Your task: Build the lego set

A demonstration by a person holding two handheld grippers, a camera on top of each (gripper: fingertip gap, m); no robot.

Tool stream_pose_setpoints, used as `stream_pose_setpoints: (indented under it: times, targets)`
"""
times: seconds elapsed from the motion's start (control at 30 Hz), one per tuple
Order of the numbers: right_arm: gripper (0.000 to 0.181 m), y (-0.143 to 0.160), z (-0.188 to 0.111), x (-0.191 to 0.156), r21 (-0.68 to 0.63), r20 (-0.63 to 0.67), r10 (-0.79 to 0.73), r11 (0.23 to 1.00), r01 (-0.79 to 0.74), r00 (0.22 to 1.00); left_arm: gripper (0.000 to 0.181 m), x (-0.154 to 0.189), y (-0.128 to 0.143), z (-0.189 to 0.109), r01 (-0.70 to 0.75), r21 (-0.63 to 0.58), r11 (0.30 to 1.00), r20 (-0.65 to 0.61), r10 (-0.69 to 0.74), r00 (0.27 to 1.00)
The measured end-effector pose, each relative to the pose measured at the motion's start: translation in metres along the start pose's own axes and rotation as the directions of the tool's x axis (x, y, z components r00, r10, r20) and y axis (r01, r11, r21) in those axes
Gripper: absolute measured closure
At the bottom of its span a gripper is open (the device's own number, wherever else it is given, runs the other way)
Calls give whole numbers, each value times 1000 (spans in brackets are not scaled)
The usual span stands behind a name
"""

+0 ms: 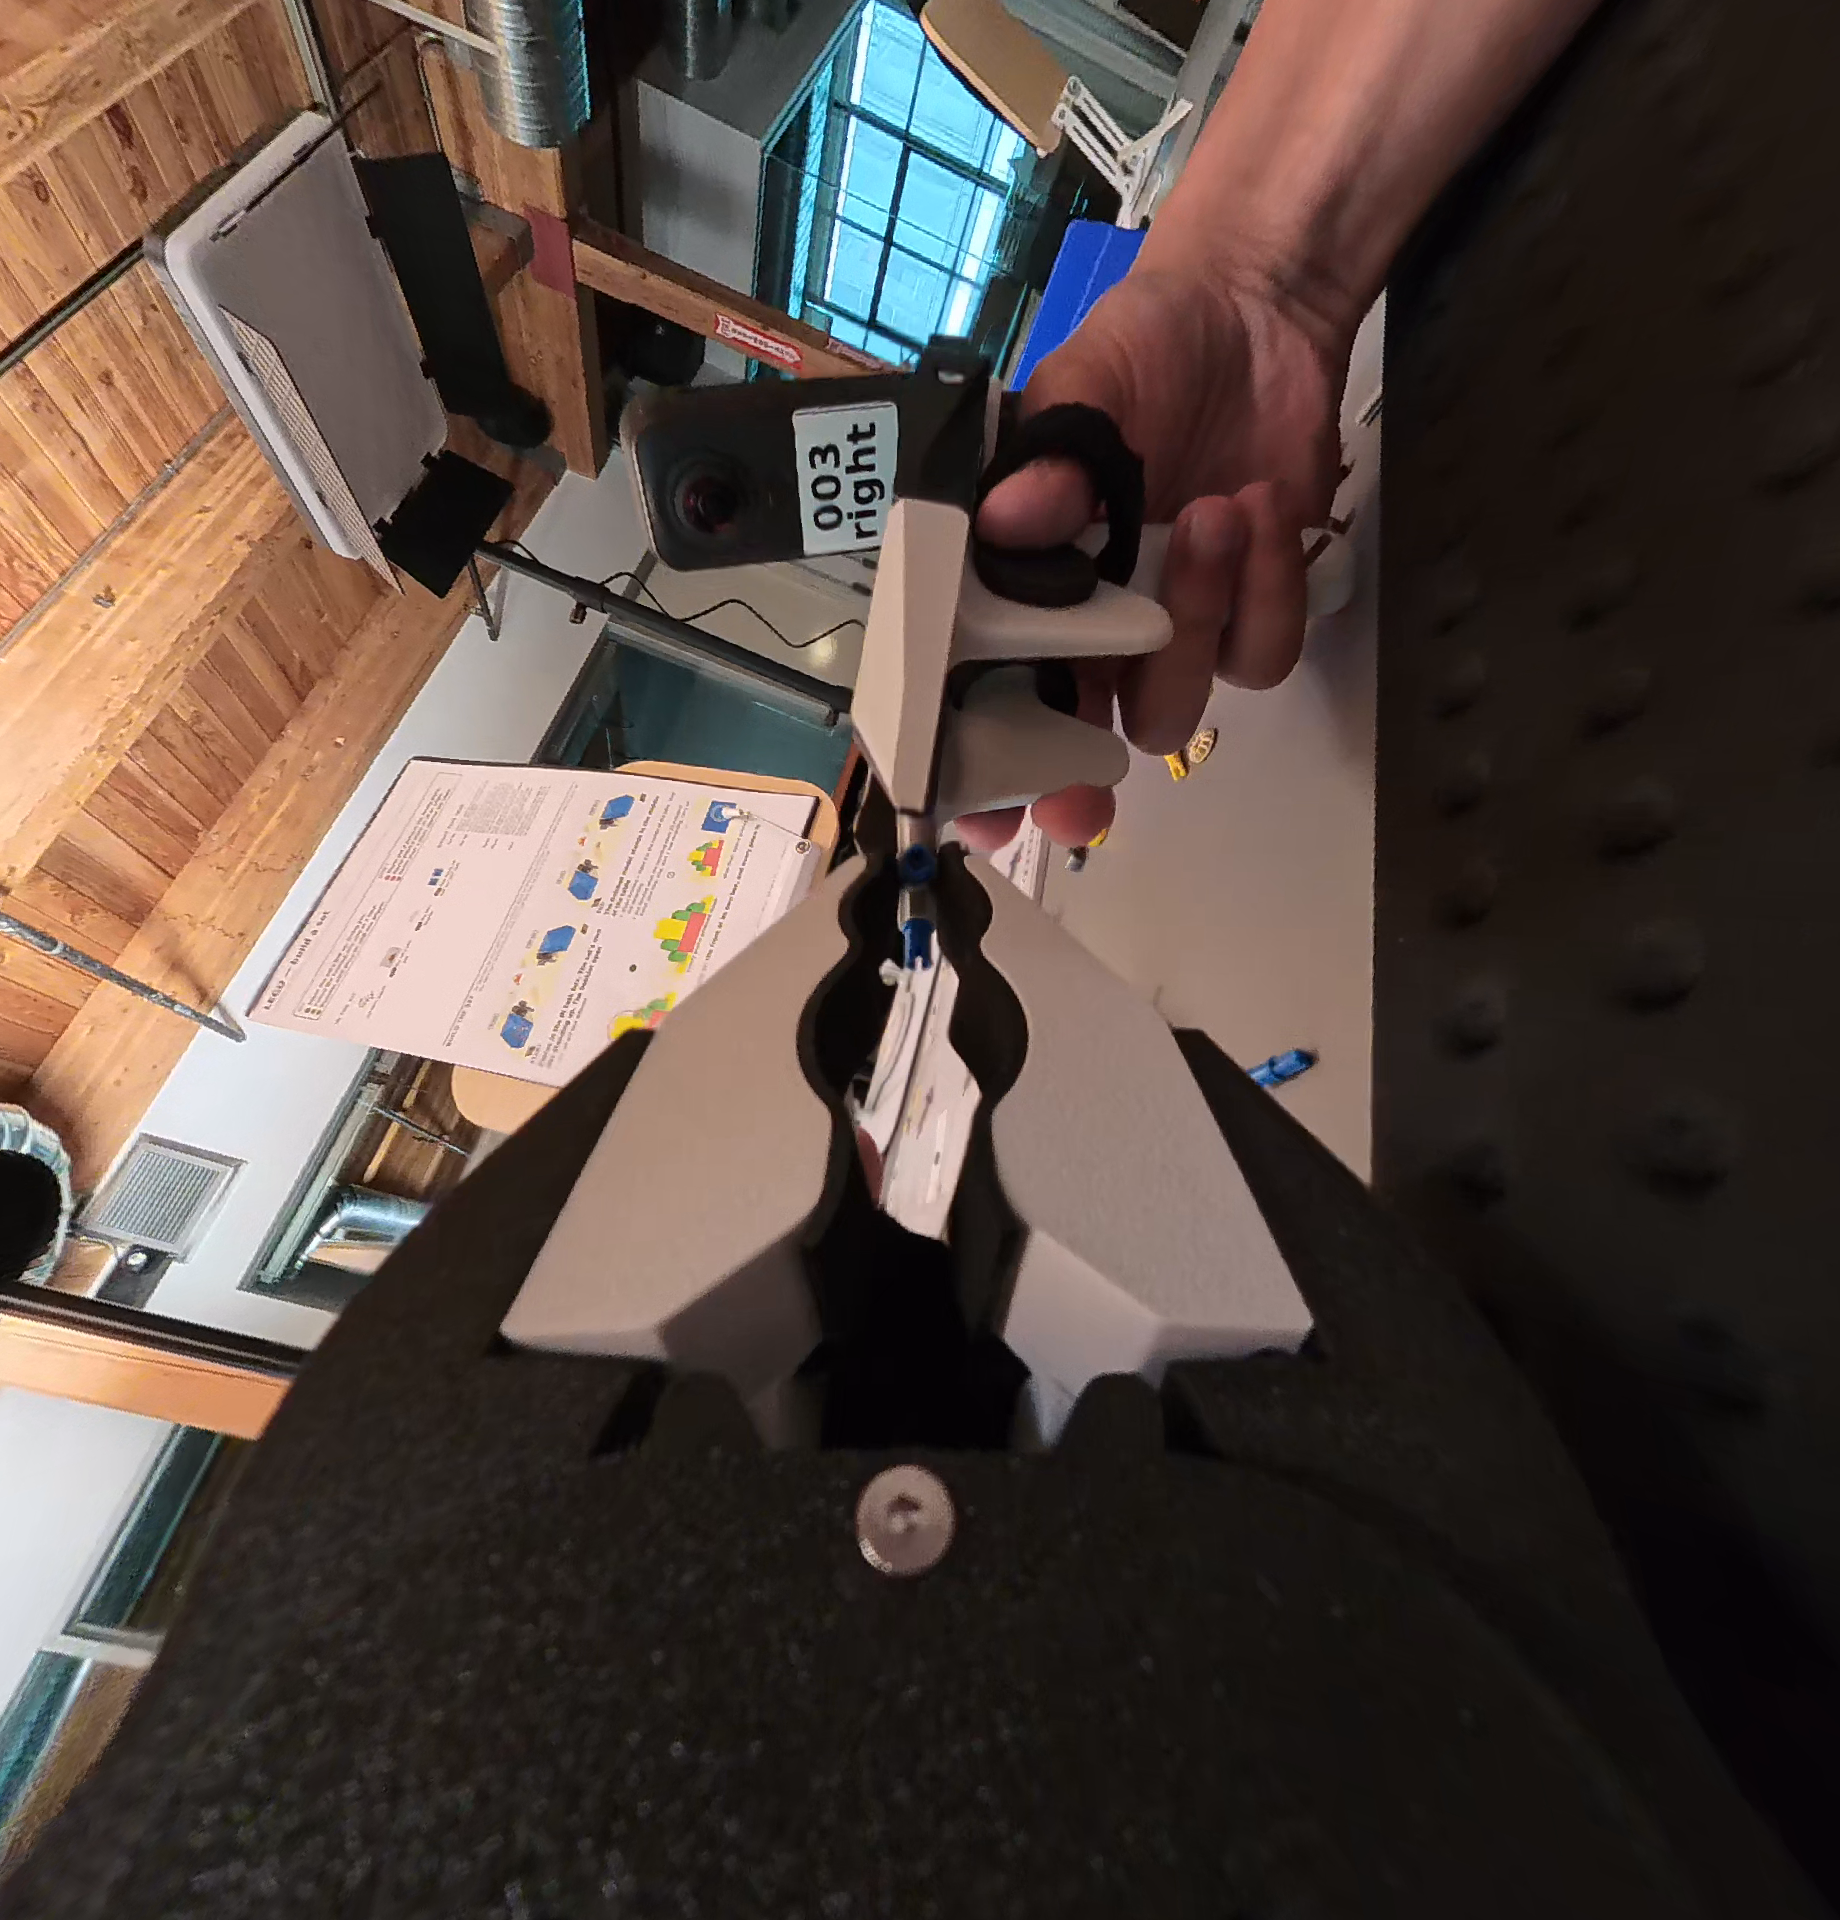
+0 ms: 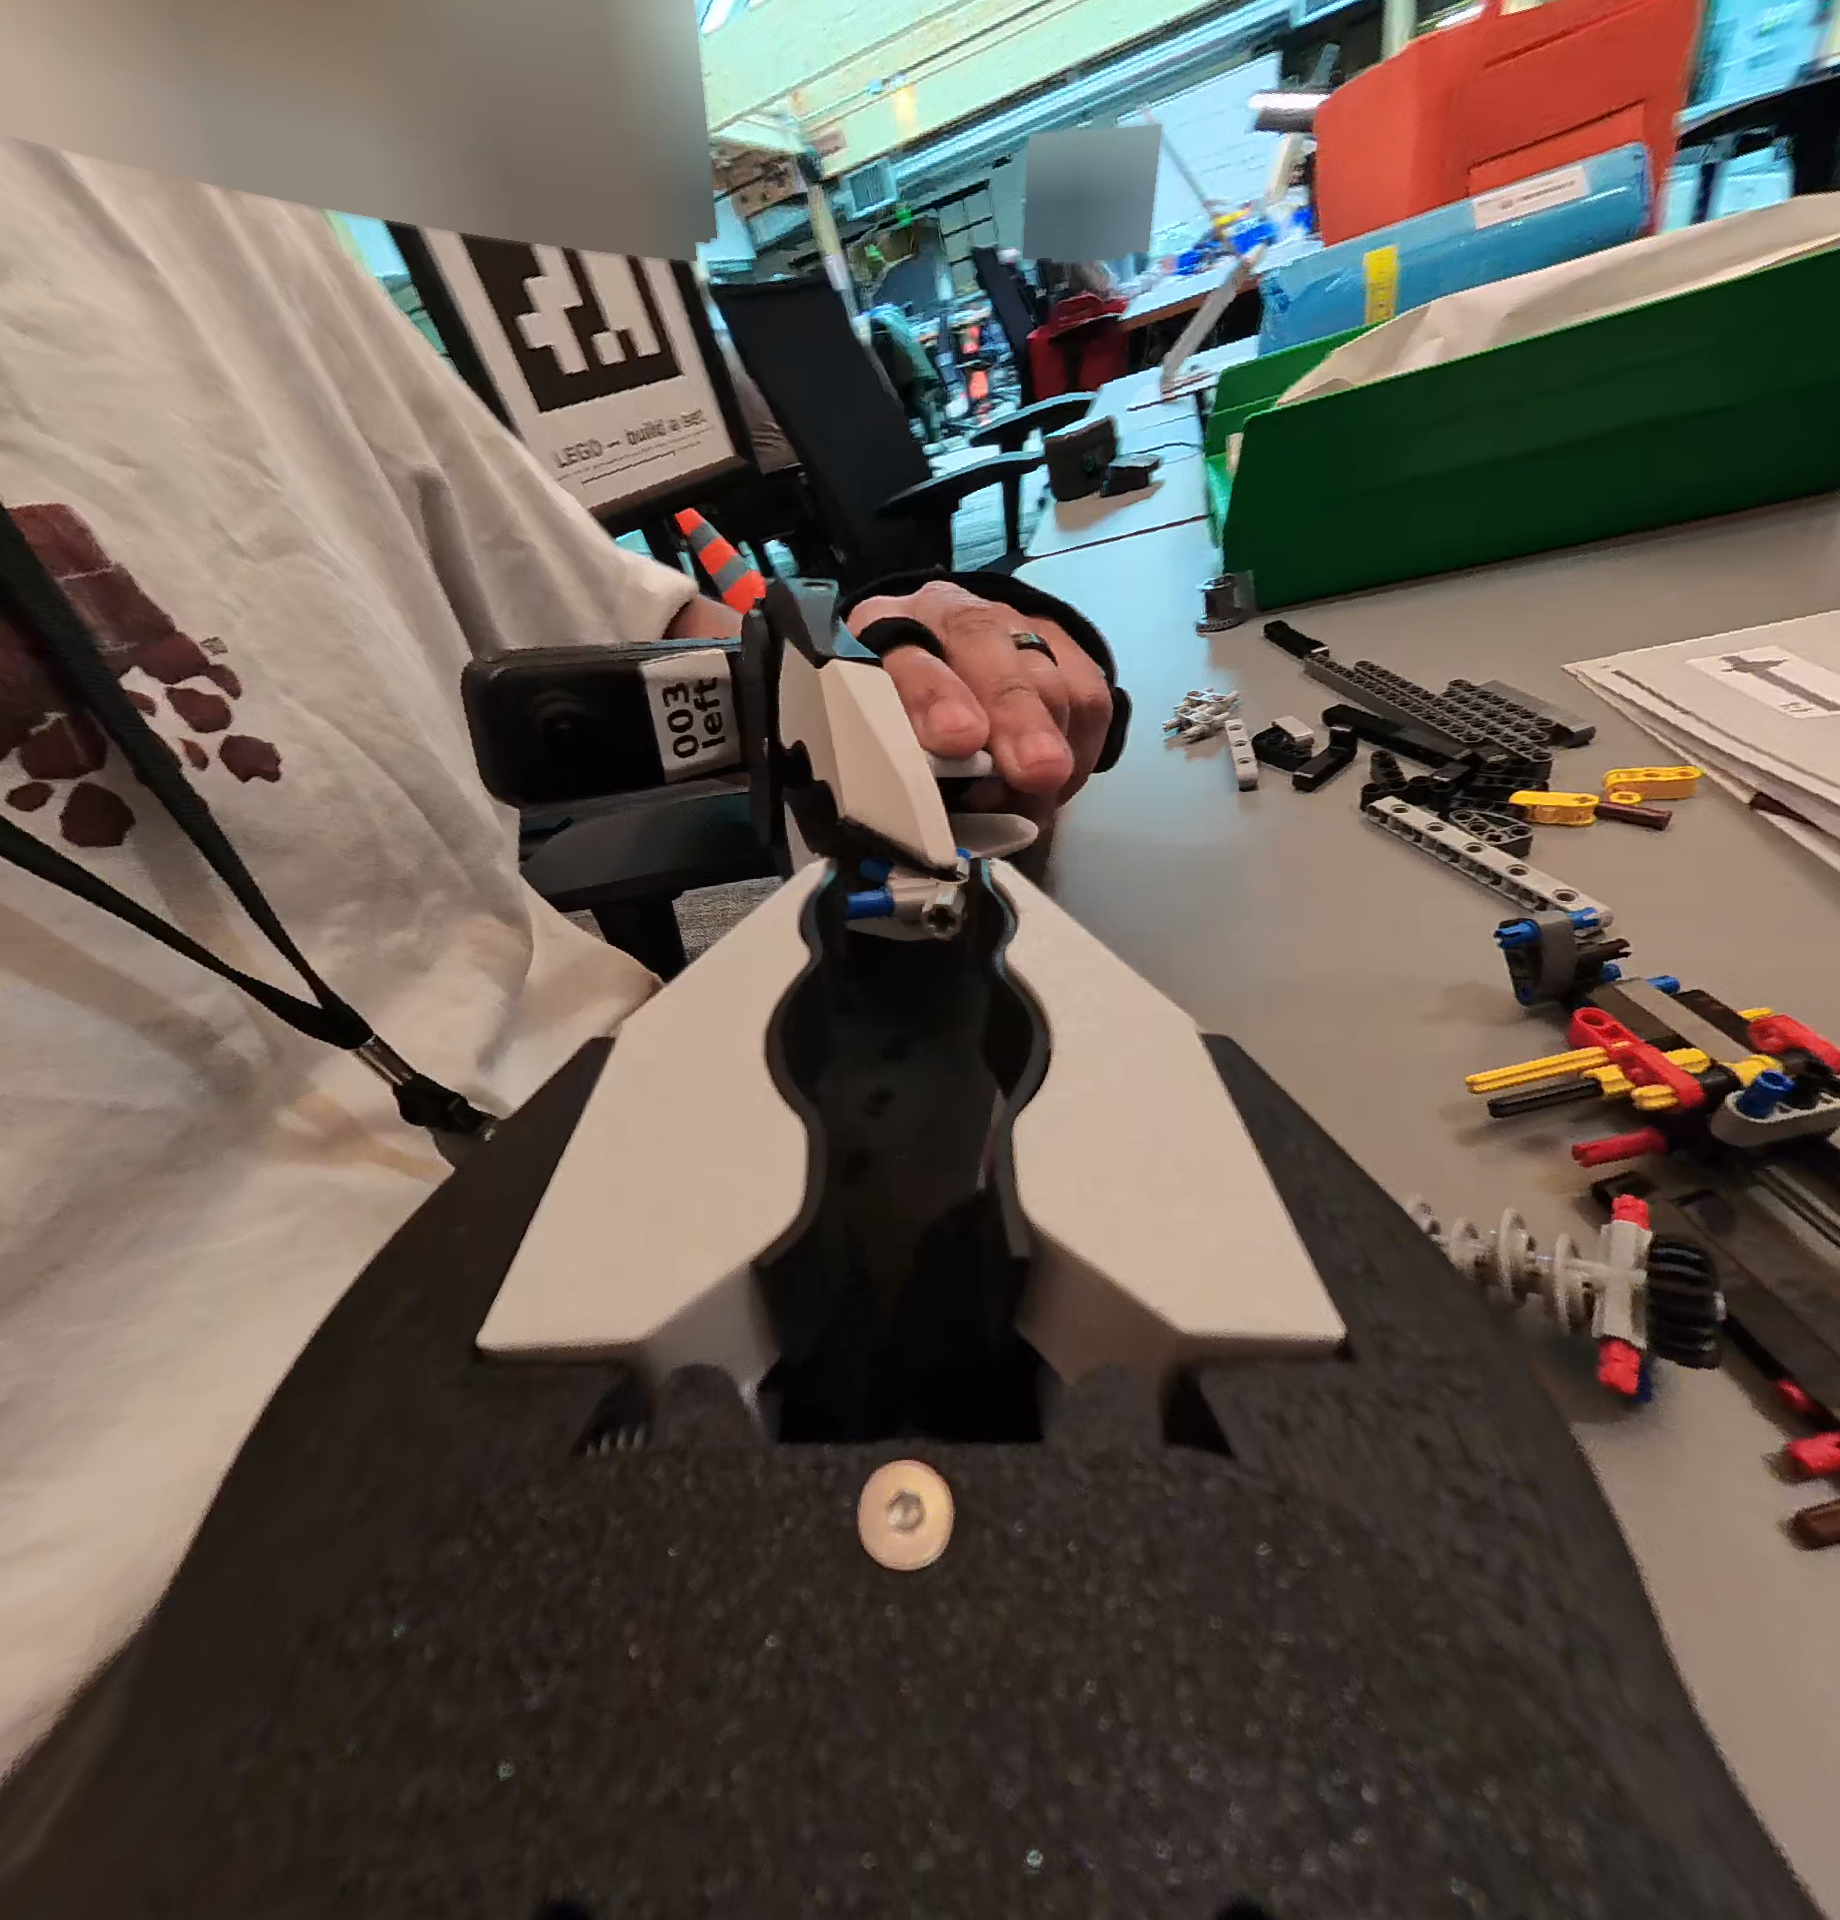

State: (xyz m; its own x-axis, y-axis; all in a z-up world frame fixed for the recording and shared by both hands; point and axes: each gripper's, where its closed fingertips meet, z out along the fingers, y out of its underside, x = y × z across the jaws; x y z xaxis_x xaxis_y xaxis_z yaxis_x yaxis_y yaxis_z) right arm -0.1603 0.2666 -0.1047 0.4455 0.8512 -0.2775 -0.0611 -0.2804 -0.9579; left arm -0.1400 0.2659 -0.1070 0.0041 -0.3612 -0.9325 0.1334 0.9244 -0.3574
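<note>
A small grey Lego connector with blue pins (image 2: pixel 900 902) is held in the air between both grippers, above the edge of the grey table (image 2: pixel 1311 935). My right gripper (image 2: pixel 911 883) is shut on it from the near side. My left gripper (image 2: pixel 947 860) meets it tip to tip from the far side, a hand behind it. In the left wrist view the same piece (image 1: pixel 914 902) sits between the tips of my left gripper (image 1: pixel 908 875), with the right gripper (image 1: pixel 911 819) closing on it from the far side.
A partly built black, red and yellow model (image 2: pixel 1674 1070) lies on the table to the right. Around it are loose black beams (image 2: pixel 1435 717), yellow parts (image 2: pixel 1654 779), a grey beam (image 2: pixel 1467 852) and a gear axle (image 2: pixel 1581 1278). A green bin (image 2: pixel 1550 436) and papers (image 2: pixel 1778 707) stand behind. A person in a white shirt (image 2: pixel 220 727) is at the left. The tips of both grippers are at nearly the same place.
</note>
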Motion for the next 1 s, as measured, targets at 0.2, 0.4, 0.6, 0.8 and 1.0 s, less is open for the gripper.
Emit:
stream_pose_setpoints:
  times: [0.2,0.4,0.6,0.8,1.0]
  targets:
    - [159,-1,-1,-4,9,35,32,999,-32,999,176,0,-4,0,-14,15,1000,8,14,1000]
    - [151,-7,-3,15,37,-40,127,991,-125,991,175,-6,14,4,151,-53,987,-18,-152,988]
    - [163,-14,-13,37,42,-251,-86,994,100,964,175,-16,29,3,804,-99,586,-261,-795,548]
    - [164,-29,-8,30,115,-209,-61,990,86,976,175,-23,14,-3,961,-159,224,-472,-873,126]
    - [176,-15,0,26,28,-200,-83,996,90,976,175,-5,13,0,929,-209,304,-476,-862,175]
